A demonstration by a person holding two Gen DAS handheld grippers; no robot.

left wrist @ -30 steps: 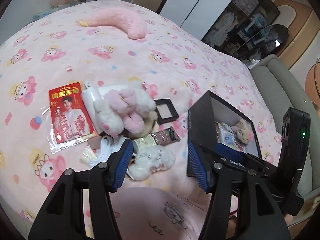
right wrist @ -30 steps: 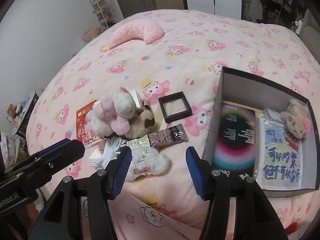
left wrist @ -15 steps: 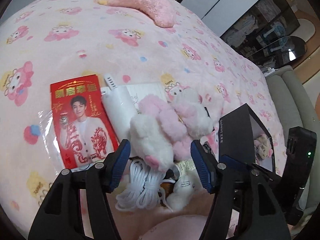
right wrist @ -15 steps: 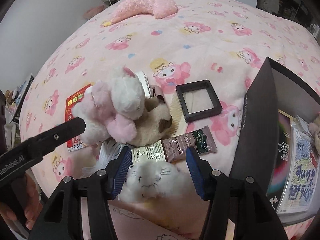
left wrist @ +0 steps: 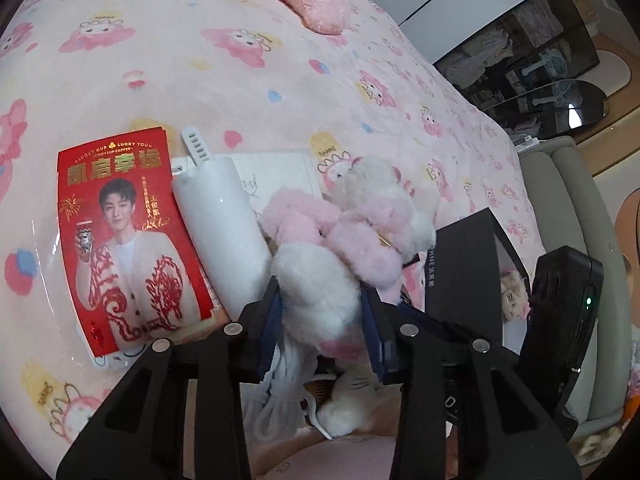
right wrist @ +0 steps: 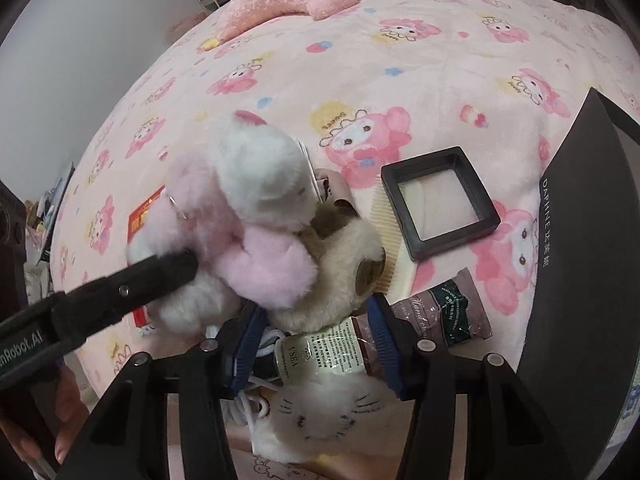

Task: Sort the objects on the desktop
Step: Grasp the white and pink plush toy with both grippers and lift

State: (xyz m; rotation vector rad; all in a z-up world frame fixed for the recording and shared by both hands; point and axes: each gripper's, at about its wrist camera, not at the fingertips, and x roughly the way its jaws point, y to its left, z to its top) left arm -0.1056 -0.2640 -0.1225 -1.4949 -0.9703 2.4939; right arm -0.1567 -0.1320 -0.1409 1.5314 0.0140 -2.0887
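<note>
A pink and white plush toy [left wrist: 340, 240] lies on a pile of small things on the pink bedspread; it also shows in the right wrist view [right wrist: 244, 208]. My left gripper [left wrist: 322, 320] is closed around its white lower part, pads pressing the fur. My right gripper [right wrist: 316, 340] is open, its pads either side of a beige plush [right wrist: 340, 280] and above a hand cream tube [right wrist: 400, 332]. The black storage box [right wrist: 580, 260] stands at the right, with a small plush inside [left wrist: 514, 292].
A red card [left wrist: 128, 236], a white cylinder [left wrist: 222, 224], a coiled white cable [left wrist: 280, 396], a cat-face plush [right wrist: 320, 412], a comb [right wrist: 390, 248] and a black square frame [right wrist: 440, 208] lie around. A pink pillow [right wrist: 292, 0] lies far back.
Both grippers have moved forward into the pile. The left gripper has narrowed onto the pink and white plush. The right gripper stays open, now closer to the beige plush.
</note>
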